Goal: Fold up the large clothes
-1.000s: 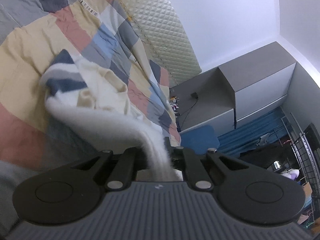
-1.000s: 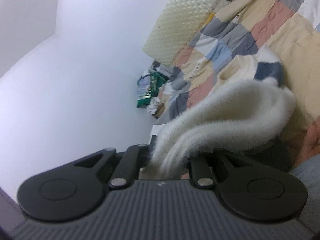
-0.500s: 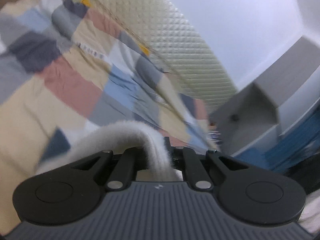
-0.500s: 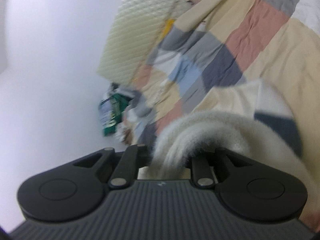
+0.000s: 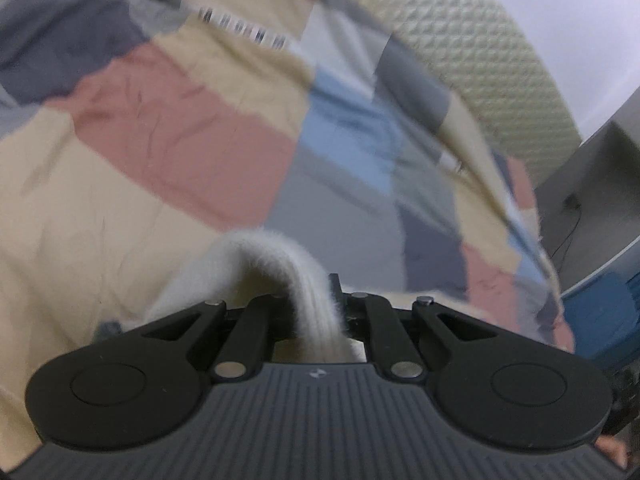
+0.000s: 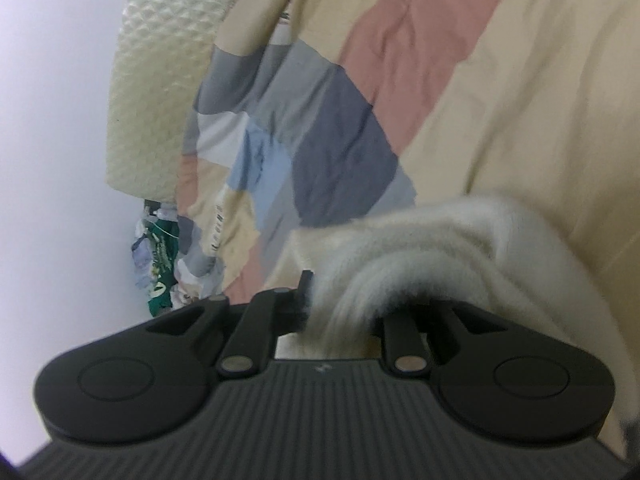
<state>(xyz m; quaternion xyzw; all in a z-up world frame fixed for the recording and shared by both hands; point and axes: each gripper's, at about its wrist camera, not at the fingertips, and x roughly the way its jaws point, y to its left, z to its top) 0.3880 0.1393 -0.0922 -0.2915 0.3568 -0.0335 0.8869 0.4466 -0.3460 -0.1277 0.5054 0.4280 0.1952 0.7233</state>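
Both the left gripper [image 5: 320, 304] and right gripper [image 6: 340, 304] are clamped on the fuzzy white sweater [image 6: 460, 240], carrying its edge over the patchwork quilt [image 5: 180, 128]. This looks like mid-fold. Next, lay that edge down flat, corners aligned, before letting go.

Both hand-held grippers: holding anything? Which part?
Yes. Left hand-held gripper and right hand-held gripper each pinch a bunched fold of the fuzzy white garment; which part of it cannot be told.

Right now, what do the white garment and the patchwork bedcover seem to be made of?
White garment: probably a fuzzy knit or fleece; fine hairs stand out along its edge and it drapes softly. Patchwork bedcover: probably woven cotton with a matte finish; thin creases cross its flat colour blocks. The blur leaves both uncertain.
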